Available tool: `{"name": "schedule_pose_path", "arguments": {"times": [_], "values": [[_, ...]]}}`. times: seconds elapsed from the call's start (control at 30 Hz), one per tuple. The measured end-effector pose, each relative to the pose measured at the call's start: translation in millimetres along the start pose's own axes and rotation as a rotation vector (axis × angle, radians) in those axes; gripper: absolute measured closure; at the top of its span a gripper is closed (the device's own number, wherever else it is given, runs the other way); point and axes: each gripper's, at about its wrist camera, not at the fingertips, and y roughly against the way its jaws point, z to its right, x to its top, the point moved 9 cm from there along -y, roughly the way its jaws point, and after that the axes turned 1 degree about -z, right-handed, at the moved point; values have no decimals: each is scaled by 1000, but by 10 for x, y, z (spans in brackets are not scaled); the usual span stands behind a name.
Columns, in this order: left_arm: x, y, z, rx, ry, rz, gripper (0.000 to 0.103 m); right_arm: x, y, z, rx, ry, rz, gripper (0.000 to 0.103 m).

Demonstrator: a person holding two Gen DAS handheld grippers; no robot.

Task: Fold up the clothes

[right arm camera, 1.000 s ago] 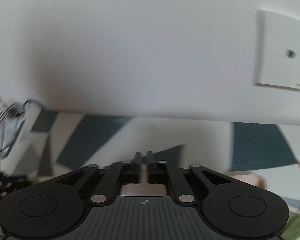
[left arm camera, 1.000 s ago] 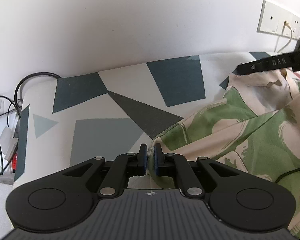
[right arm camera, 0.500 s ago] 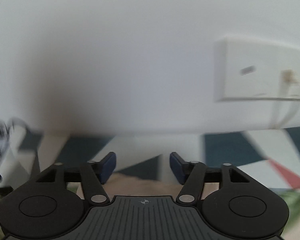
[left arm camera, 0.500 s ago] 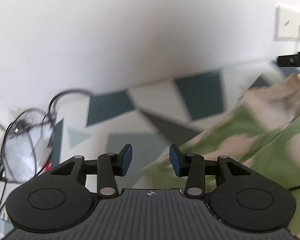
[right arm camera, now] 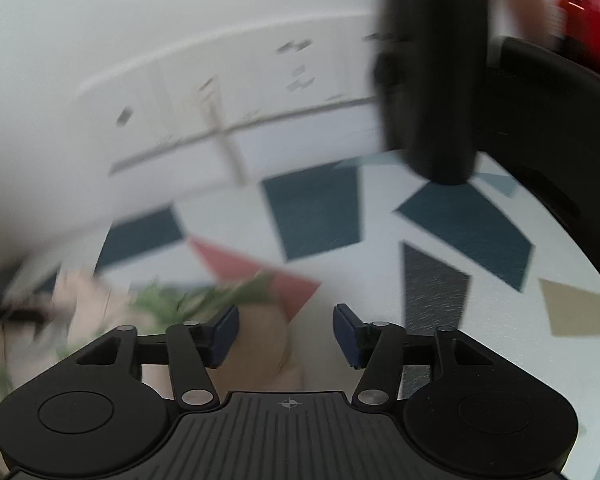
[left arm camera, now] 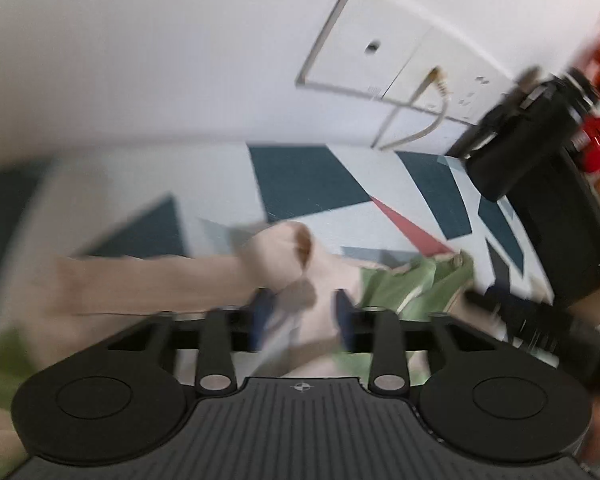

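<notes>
— Green and cream, that's the garment (left arm camera: 412,284) I see, lying crumpled on the surface (left arm camera: 312,184) with its teal, grey and red shapes. It sits near the wall, under the white socket plate (left arm camera: 384,60).

— Where are your left tongs (left arm camera: 303,322)?

— Right over the cream part of the cloth. My left view is smeared with blur, but I can make out cloth between the blue pads (left arm camera: 342,320), and the jaws are drawing together. I can't tell whether the pads press on the fabric; a gap shows either side of it, so I count them as spread.

— And the right tongs (right arm camera: 286,334)?

— Spread too, and narrowing. Between them I see a cream patch of the garment (right arm camera: 256,340) below, with the pads clear of it. The green part lies off to the left in that view, blurred.

— Anything else nearby?

— A pale cable (left arm camera: 416,120) hangs from the socket plate. In my left view a dark, blurred device (left arm camera: 516,148) shows at the upper right, with something red (left arm camera: 596,140) beside it. In my right view a dark cylinder (right arm camera: 432,80) stands in front of the wall above the surface (right arm camera: 380,280), too blurred to name.
</notes>
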Motion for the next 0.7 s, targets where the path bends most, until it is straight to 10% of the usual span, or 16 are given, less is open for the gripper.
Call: {"name": "schedule_pose_path", "arguments": {"times": [0.13, 0.57, 0.7], "values": [[78, -132, 68, 83, -53, -3, 87, -106, -75, -132, 29, 78, 19, 100], [178, -231, 210, 150, -158, 41, 93, -182, 87, 410, -111, -89, 76, 102], [299, -28, 277, 47, -145, 93, 68, -160, 20, 532, -151, -178, 74, 94]]}}
